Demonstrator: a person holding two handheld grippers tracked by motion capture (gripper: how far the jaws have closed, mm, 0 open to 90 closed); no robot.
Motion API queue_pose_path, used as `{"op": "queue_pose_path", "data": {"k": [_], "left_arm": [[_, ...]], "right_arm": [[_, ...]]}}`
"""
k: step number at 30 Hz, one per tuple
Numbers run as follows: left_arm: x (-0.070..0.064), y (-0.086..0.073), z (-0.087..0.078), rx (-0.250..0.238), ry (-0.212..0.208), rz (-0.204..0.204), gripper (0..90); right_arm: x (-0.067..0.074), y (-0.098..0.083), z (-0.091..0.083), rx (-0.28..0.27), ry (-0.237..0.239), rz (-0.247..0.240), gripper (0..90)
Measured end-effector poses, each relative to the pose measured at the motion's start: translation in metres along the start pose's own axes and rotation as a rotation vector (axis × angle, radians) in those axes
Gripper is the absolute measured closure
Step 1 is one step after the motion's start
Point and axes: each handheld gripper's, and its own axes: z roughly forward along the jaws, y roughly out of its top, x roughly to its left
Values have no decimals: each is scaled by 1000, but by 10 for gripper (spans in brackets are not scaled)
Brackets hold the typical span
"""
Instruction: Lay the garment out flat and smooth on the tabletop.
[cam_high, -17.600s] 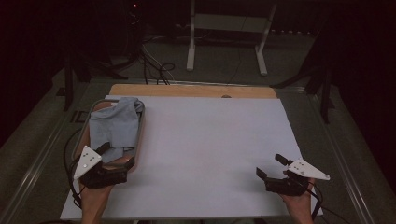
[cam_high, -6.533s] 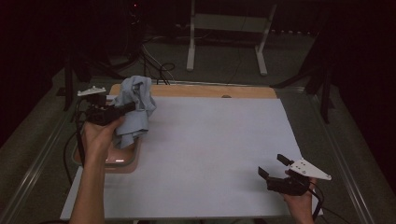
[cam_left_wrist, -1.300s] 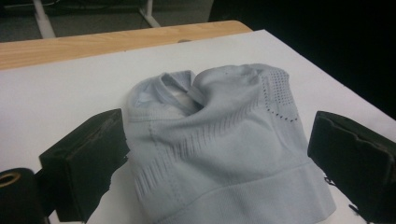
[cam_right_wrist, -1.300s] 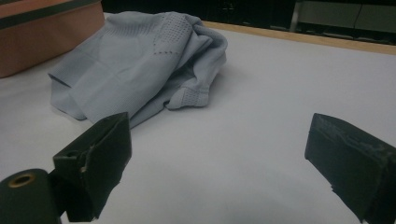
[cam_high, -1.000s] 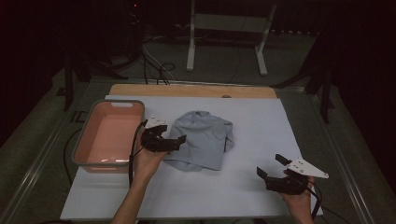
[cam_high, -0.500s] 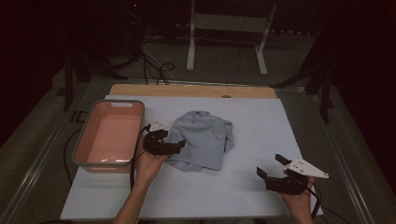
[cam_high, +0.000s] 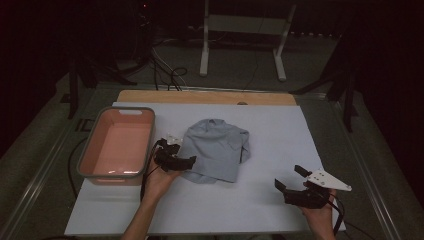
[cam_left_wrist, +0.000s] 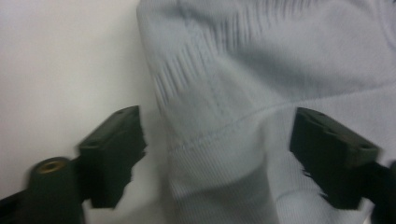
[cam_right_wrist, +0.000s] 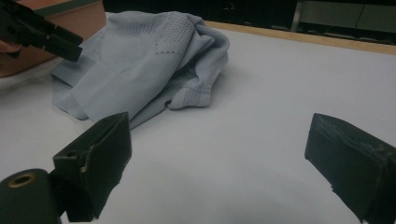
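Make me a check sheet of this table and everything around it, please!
Surface: white table, wooden strip along its far edge.
Job's things: crumpled light blue shirt lying on the table; pink bin to its left.
Clutter: nothing seen.
Grippers: left gripper at the shirt's near-left edge, jaws just been closing, hem between them, not yet pinched; right gripper open above bare table.
Cables: black cable from the left gripper; more on the floor.
Surroundings: dark room, white stand behind the table.
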Motion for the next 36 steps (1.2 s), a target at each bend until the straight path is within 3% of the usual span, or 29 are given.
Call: {"op": "queue_pose_path", "data": {"k": [5, 10, 17, 24, 36], "left_arm": [[-1, 0, 2, 36, -16, 25, 577], [-1, 3, -4, 21, -50, 26, 814], [-11, 14, -13, -9, -90, 52, 840], [-21, 31, -22, -69, -138, 44, 851], [-40, 61, -25, -114, -178, 68, 855]], "right_arm": [[0, 0, 0, -1, 1, 0, 76], [1, 0, 1, 0, 2, 0, 76], [2, 0, 2, 2, 2, -3, 76], [2, 1, 5, 4, 7, 2, 76], [5, 2, 8, 7, 13, -4, 76]]}}
